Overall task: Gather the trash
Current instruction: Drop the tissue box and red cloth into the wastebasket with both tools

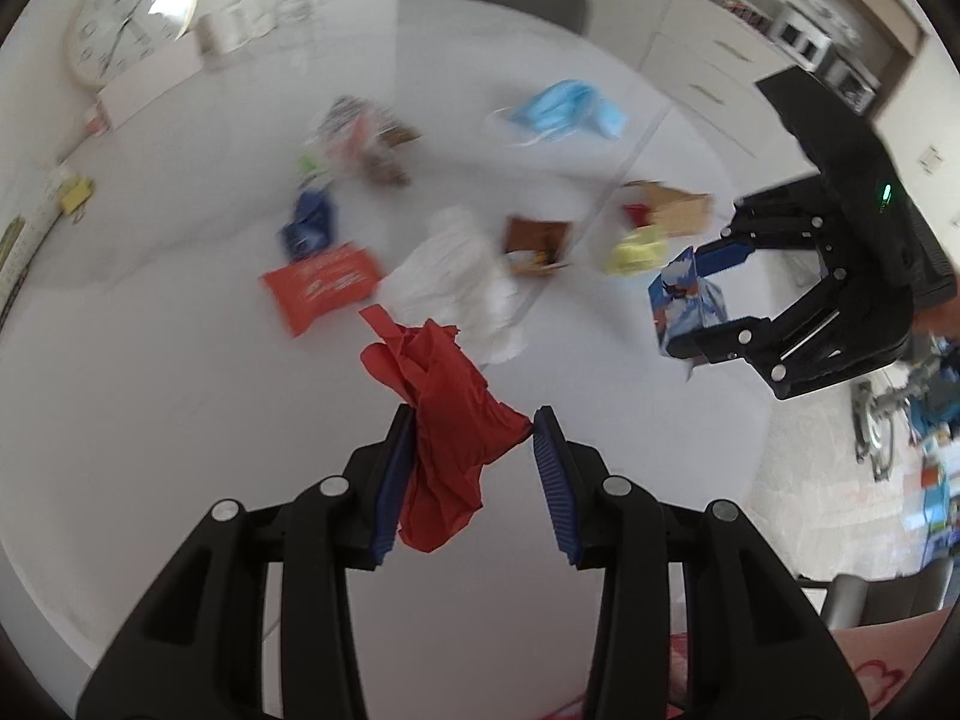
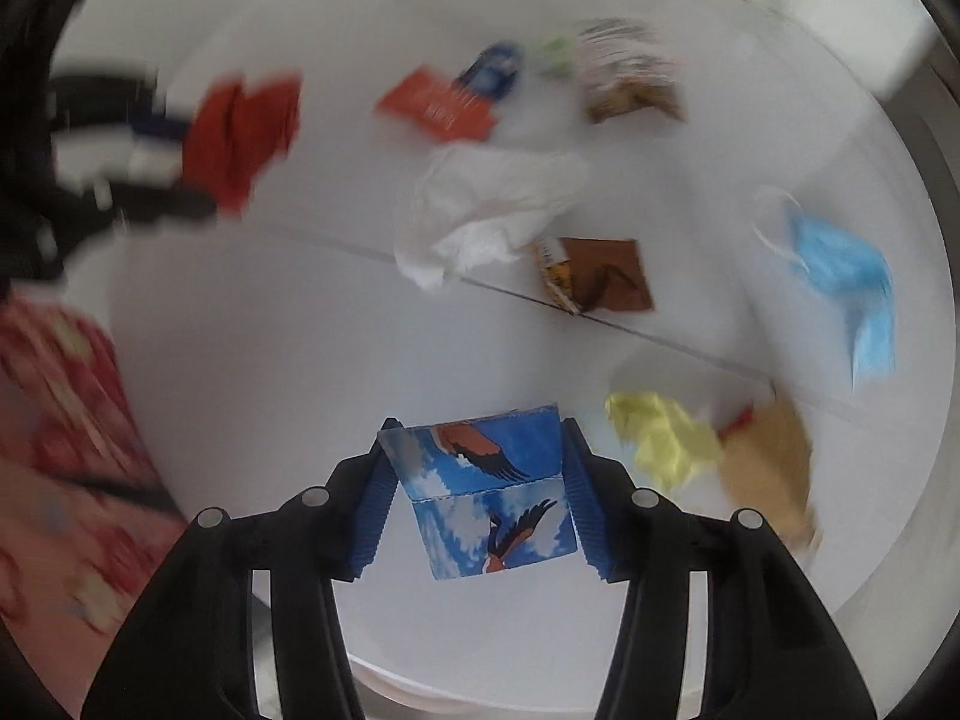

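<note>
Red crumpled paper [image 1: 447,420] pinched in downward-tilted left gripper [image 1: 474,468] fingers, right gripper [image 2: 480,498] clamping blue printed carton [image 2: 486,492] above table [image 2: 252,360]

A round wall clock [image 1: 133,20] leaned at the white table's [image 1: 180,408] far edge. Glass jars [image 1: 291,3] stood beside it.

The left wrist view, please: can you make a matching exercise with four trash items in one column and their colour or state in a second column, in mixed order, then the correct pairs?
Column 1
1. crumpled paper
2. small box
3. face mask
4. tissue

Column 2
A. white, lying on the table
B. red, between the fingers of the left gripper
C. light blue, lying far back on the table
D. blue with a bird picture, between the fingers of the right gripper

Pairs: 1-B, 2-D, 3-C, 4-A
</note>
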Tool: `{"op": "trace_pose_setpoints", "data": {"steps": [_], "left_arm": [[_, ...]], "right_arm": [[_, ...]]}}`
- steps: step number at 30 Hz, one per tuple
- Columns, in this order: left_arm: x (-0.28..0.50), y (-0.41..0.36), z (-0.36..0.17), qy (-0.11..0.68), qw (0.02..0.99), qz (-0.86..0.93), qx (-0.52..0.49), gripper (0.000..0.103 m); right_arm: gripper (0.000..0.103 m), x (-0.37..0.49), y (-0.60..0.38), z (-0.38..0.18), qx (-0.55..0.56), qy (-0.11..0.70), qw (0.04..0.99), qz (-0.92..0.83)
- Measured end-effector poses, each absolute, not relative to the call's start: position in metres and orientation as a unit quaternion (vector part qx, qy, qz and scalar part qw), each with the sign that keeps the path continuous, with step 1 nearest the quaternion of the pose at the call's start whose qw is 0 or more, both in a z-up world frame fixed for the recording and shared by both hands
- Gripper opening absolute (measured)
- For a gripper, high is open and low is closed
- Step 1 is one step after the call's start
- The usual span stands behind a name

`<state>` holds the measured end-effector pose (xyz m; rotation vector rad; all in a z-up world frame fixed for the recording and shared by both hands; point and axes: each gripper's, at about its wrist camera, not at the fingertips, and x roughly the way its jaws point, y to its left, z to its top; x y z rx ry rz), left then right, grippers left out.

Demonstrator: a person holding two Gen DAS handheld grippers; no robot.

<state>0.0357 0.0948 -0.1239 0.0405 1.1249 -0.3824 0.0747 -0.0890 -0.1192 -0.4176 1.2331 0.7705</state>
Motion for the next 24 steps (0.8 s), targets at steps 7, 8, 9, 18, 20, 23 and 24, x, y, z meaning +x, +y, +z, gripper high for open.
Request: {"op": "trace_pose_setpoints", "data": {"steps": [7,8,9,18,20,23,24], "left_arm": [[0.009,0.012,-0.101,0.514,0.803,-0.295,0.055,0.040],[0.004,-0.002,-0.100,0.515,0.796,-0.313,0.061,0.040],[-0.003,-0.020,-0.100,0.517,0.783,-0.338,0.069,0.040],[-0.059,-0.129,-0.117,0.527,0.711,-0.443,0.145,0.040],[-0.067,-0.139,-0.119,0.525,0.705,-0.450,0.155,0.040],[-0.077,-0.153,-0.123,0.534,0.694,-0.453,0.166,0.040],[-0.078,-0.152,-0.125,0.536,0.692,-0.452,0.169,0.040]], "right_arm": [[0.053,-0.019,-0.211,-0.077,0.042,0.539,0.819,0.194],[0.053,-0.044,-0.235,-0.078,0.075,0.538,0.825,0.156],[0.053,-0.054,-0.247,-0.079,0.090,0.539,0.826,0.136],[0.053,-0.131,-0.299,-0.152,0.151,0.571,0.806,0.034],[0.053,-0.136,-0.300,-0.169,0.162,0.576,0.801,0.032],[0.066,-0.137,-0.301,-0.189,0.161,0.592,0.789,0.021],[0.075,-0.139,-0.303,-0.192,0.163,0.596,0.786,0.019]]}}
